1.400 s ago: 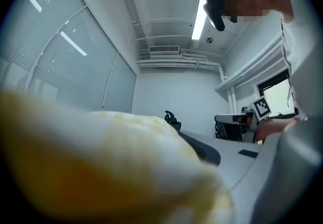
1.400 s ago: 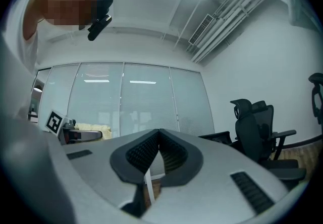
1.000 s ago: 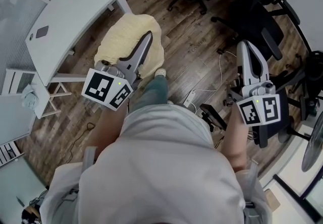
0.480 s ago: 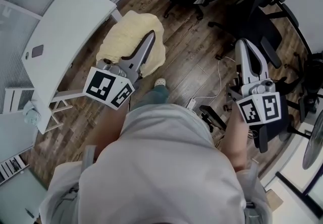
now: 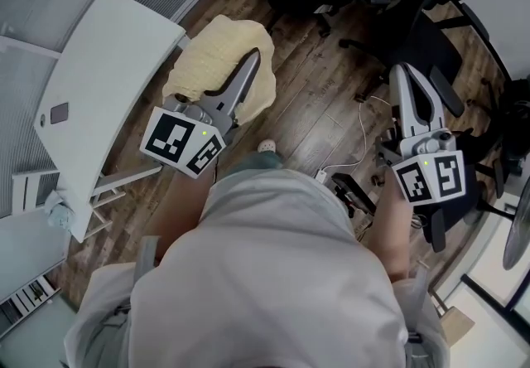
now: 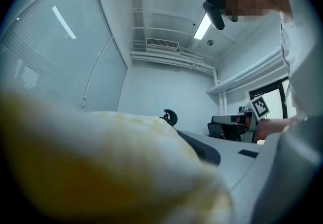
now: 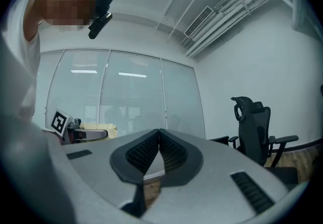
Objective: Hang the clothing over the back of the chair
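**Garment gripped, chair back bare**

Your left gripper (image 5: 258,58) is clamped on the pale yellow fleecy garment (image 5: 207,60), which hangs bunched on the left beside the curved white table (image 5: 108,68). Your right gripper (image 5: 402,75) is closed on nothing. By my reading, the carry and the drape are both left to do. The head view shows the garment well apart from the black office chair (image 5: 426,43) at far right. Only the right gripper view shows its jaws meeting and the chair's free backrest, while blurred yellow fabric fills the left gripper view

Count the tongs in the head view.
2: left tongs at the picture's left, clamped on the yellow garment; right tongs at its right, shut and empty. None seems hidden.
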Demonstrator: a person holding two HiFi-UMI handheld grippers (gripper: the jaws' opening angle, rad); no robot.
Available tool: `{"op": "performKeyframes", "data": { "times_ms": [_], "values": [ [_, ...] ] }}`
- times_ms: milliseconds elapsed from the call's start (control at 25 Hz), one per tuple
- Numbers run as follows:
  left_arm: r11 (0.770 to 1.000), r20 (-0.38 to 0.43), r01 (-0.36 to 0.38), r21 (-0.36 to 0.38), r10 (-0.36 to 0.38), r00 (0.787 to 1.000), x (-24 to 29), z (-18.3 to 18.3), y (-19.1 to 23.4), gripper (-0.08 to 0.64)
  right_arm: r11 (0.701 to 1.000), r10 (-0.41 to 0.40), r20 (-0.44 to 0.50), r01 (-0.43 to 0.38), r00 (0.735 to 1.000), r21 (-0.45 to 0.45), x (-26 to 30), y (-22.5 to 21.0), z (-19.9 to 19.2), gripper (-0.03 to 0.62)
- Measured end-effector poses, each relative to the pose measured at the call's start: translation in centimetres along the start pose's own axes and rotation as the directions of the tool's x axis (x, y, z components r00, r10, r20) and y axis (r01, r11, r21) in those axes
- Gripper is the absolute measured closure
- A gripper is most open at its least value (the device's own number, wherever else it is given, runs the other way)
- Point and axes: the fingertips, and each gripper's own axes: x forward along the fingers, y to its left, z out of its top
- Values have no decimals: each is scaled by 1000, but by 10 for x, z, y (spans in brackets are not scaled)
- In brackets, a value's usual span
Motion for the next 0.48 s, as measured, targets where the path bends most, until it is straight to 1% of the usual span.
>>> {"op": "performKeyframes", "data": {
  "times_ms": [280, 480],
  "values": [
    [999, -2, 43, -1, -43, 999, 25, 1, 25, 431, 999, -37, 4, 37, 999, -7, 26, -8, 1, 571],
    [998, 5, 67, -7, -67, 998, 33, -2, 40, 431, 998, -68, 8, 68, 998, -11, 38, -9, -2, 571]
  ]
}}
